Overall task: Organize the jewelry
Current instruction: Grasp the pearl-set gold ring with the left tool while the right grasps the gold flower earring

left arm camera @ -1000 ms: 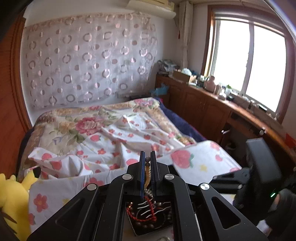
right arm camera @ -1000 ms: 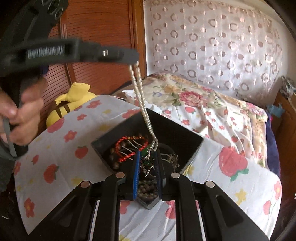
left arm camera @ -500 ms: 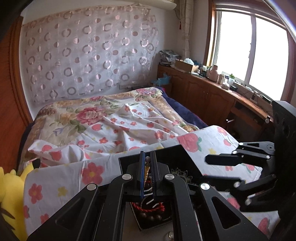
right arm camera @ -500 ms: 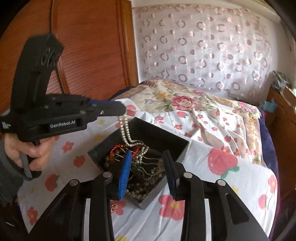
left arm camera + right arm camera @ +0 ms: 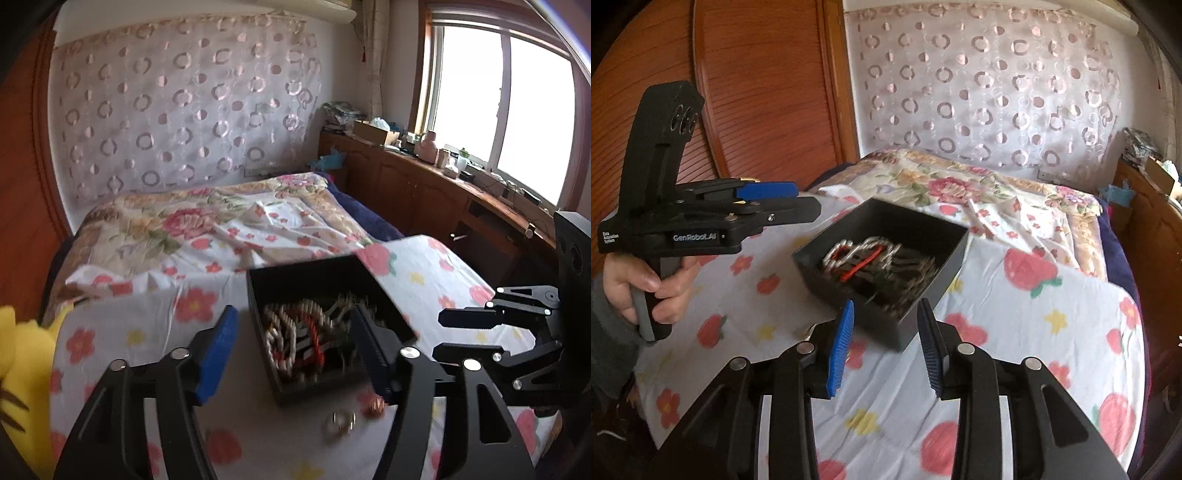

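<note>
Surface: strawberry-print sheet (image 5: 1015, 306) over a bed.
Change: pearl strand (image 5: 280, 332), just released, now lies in the black box (image 5: 945, 236).
Left gripper (image 5: 295, 343): spread, empty.
Right gripper (image 5: 886, 343): spread, empty.
Remaining: two small pieces (image 5: 354, 413) lie outside.

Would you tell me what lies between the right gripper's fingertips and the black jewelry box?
Only bare strawberry-print sheet, in the right wrist view; right gripper and box stand apart.

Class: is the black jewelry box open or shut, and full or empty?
Open, with no lid on it. The black jewelry box shows a tangled pearl strand, a red beaded piece and other chains inside; partly filled, not empty.
</note>
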Action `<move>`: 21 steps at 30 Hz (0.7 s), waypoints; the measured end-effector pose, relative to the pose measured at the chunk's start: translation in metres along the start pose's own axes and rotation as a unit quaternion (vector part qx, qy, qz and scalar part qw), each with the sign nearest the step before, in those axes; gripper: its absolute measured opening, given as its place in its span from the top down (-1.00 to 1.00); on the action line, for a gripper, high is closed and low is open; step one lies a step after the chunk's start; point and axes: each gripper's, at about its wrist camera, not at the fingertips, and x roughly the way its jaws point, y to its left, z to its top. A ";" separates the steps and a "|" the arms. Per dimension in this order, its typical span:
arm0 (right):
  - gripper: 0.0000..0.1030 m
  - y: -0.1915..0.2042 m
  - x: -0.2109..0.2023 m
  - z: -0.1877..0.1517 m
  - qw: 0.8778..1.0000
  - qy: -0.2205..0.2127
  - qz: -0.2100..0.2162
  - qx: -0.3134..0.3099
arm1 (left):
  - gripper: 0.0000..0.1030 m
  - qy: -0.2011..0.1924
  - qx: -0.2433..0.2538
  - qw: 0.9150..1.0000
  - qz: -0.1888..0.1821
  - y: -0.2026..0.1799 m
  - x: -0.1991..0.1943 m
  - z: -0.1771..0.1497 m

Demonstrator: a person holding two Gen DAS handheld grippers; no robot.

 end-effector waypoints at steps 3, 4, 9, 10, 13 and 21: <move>0.26 0.014 0.005 -0.010 1.000 0.019 0.009 -0.015 | -0.34 0.010 -0.008 1.000 0.005 0.004 -0.007 -0.017; 0.26 0.017 0.007 -0.012 0.999 0.024 0.013 -0.018 | -0.35 0.013 -0.011 1.000 0.006 0.005 -0.008 -0.022; 0.26 0.032 0.033 -0.020 0.997 0.062 0.026 -0.040 | -0.36 0.036 -0.018 0.999 0.012 0.009 -0.011 -0.048; 0.26 0.034 0.039 -0.022 0.996 0.070 0.029 -0.040 | -0.36 0.041 -0.020 0.999 0.013 0.010 -0.011 -0.051; 0.27 0.033 0.058 -0.026 0.994 0.097 0.028 -0.041 | -0.36 0.054 -0.024 0.998 0.014 0.012 -0.009 -0.063; 0.67 0.039 0.070 -0.023 0.991 0.113 0.009 -0.068 | -0.36 0.068 -0.026 0.997 0.012 0.008 -0.009 -0.077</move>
